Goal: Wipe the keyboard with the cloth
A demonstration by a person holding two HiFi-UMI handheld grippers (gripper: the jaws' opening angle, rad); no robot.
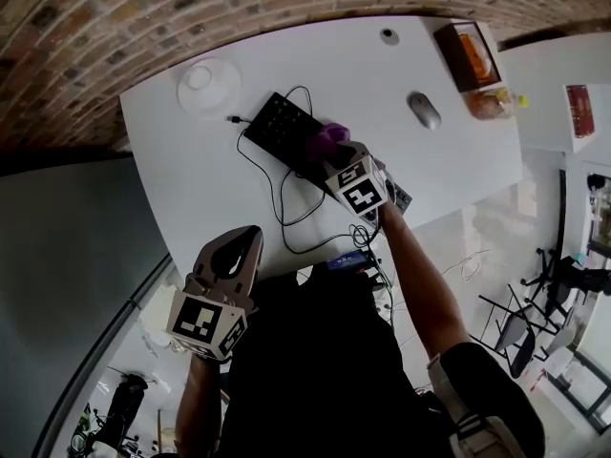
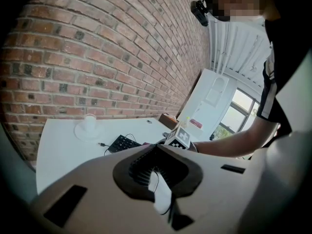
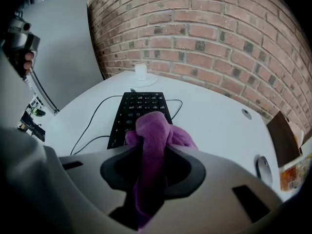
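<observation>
The black keyboard (image 1: 279,122) lies slantwise at the middle of the white table (image 1: 191,179). My right gripper (image 1: 336,153) is over its near end, shut on a bunched purple cloth (image 1: 331,138). In the right gripper view the cloth (image 3: 153,130) fills the gap between the jaws and hangs over the keyboard (image 3: 141,104); I cannot tell whether it touches the keys. My left gripper (image 1: 251,239) is at the table's front edge, apart from the keyboard, jaws together with nothing in them. Its own view shows the keyboard (image 2: 122,143) far ahead.
A white cup on a saucer (image 1: 207,82) stands at the back left. A grey mouse (image 1: 424,110), a brown box (image 1: 465,53) and an orange packet (image 1: 492,103) are at the right. The keyboard's black cable (image 1: 280,198) loops toward the front edge. A brick wall lies behind.
</observation>
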